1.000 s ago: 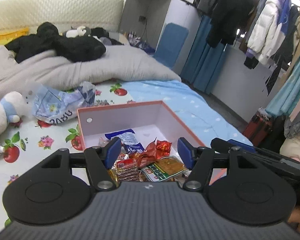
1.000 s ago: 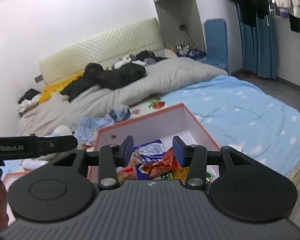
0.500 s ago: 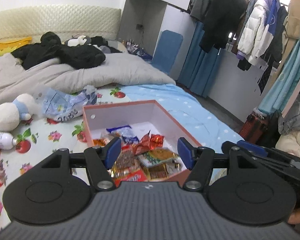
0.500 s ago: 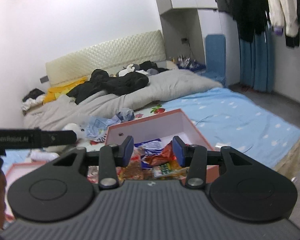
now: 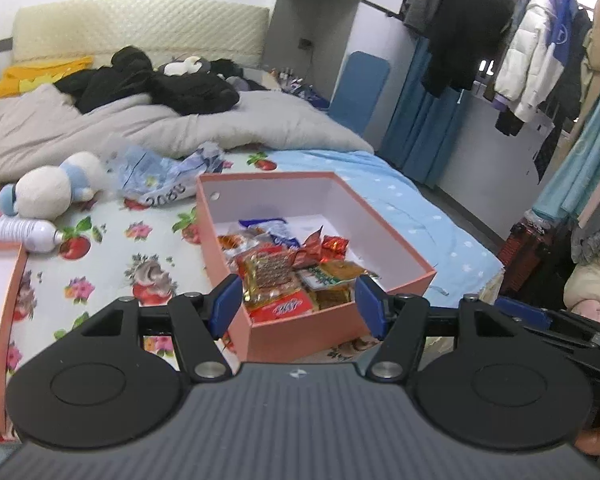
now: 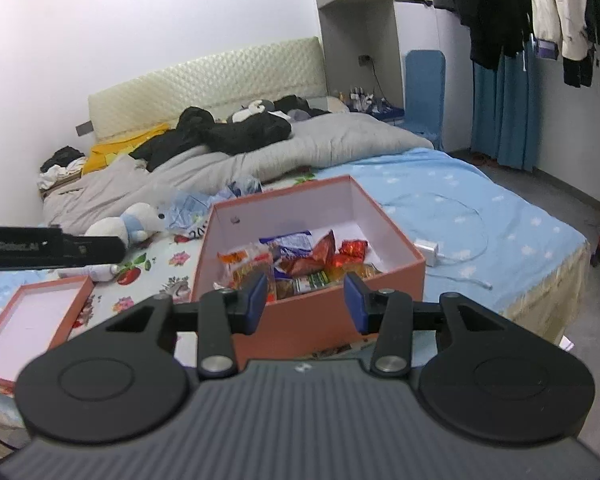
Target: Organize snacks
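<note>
Partly hidden behind both grippers' jaws: snack packets (image 5: 300, 276) in pink box (image 5: 372, 216).

Bed with floral sheet (image 5: 112, 256) and blue sheet (image 6: 452, 188). A grey duvet (image 5: 260, 120) bears black clothing (image 5: 160, 84). A white plush toy (image 5: 48, 190) lies beside a crumpled plastic bag (image 5: 160, 174); a white bottle (image 5: 16, 232) is near. Coats (image 5: 532, 56) hang at right.
</note>
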`<state>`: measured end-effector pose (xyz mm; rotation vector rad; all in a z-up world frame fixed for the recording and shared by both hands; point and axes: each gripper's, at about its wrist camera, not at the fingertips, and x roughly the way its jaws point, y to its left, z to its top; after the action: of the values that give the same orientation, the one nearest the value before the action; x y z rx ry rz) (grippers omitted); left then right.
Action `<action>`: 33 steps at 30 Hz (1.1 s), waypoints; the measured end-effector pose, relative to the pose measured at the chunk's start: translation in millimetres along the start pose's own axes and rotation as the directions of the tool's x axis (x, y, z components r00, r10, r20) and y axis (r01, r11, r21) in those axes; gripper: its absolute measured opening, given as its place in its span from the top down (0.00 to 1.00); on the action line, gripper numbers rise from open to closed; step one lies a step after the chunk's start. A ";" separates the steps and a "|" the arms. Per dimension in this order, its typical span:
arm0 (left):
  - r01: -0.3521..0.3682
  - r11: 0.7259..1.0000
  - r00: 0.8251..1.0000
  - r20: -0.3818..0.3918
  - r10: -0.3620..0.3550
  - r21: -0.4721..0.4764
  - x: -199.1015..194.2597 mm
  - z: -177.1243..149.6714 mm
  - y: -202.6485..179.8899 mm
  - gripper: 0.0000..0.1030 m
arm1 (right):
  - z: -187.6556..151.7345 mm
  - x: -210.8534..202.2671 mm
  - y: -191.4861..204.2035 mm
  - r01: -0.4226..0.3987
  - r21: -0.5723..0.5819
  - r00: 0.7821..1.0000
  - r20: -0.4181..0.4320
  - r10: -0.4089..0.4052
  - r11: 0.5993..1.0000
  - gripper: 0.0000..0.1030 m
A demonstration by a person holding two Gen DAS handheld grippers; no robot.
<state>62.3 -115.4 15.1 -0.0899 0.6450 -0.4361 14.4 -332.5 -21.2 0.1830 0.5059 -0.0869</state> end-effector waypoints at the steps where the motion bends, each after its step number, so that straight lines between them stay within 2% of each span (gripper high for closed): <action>1: -0.006 1.000 1.000 -0.002 0.006 -0.003 1.6 -0.9 1.8 0.34 | -0.9 1.6 -1.0 0.002 0.005 1.000 -0.004 -0.002 1.000 0.56; 8: -0.039 0.999 0.999 -0.019 0.039 0.003 11.6 -2.6 8.4 0.34 | -5.4 7.7 -1.5 0.001 0.022 1.000 -0.018 -0.001 1.000 0.56; 18: -0.027 1.000 0.999 -0.026 0.027 0.001 16.1 -3.0 6.0 0.34 | -5.7 7.9 -1.1 0.006 0.015 1.000 -0.016 -0.006 1.000 0.56; 19: -0.028 1.000 0.999 -0.026 0.028 0.002 16.1 -2.9 5.5 0.33 | -5.2 7.9 -1.6 0.009 0.017 1.000 -0.013 -0.008 1.000 0.56; 20: -0.027 1.000 0.999 -0.024 0.027 0.003 16.4 -2.2 5.5 0.28 | -4.6 8.1 -2.2 0.009 0.019 1.000 -0.013 -0.008 1.000 0.56; 21: -0.029 1.000 0.999 -0.022 0.029 0.004 16.9 -1.6 5.7 0.19 | -3.8 8.5 -3.2 0.010 0.022 1.000 -0.012 -0.010 1.000 0.51; 22: -0.035 0.999 0.999 -0.021 0.035 0.004 17.4 -1.2 5.5 0.14 | -3.1 8.7 -4.5 0.011 0.028 1.000 -0.009 -0.011 1.000 0.44; 23: -0.039 0.999 0.999 -0.020 0.039 0.005 16.9 -1.0 5.0 0.09 | -2.8 8.5 -6.8 0.013 0.038 1.000 0.003 -0.013 0.999 0.24; 24: -0.041 0.999 0.999 -0.021 0.041 0.008 17.5 -1.3 4.8 0.08 | -2.5 7.6 -8.9 0.013 0.049 1.000 0.017 -0.014 0.999 0.08; 33: -0.053 0.998 0.998 -0.025 0.054 0.026 22.2 -1.6 3.8 0.02 | -2.1 10.0 -15.6 0.045 0.057 0.999 0.012 -0.046 0.997 0.06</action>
<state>78.6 -121.2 0.6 -0.0434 0.6657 -0.3942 20.1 -347.8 -30.3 0.2265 0.4950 -0.1472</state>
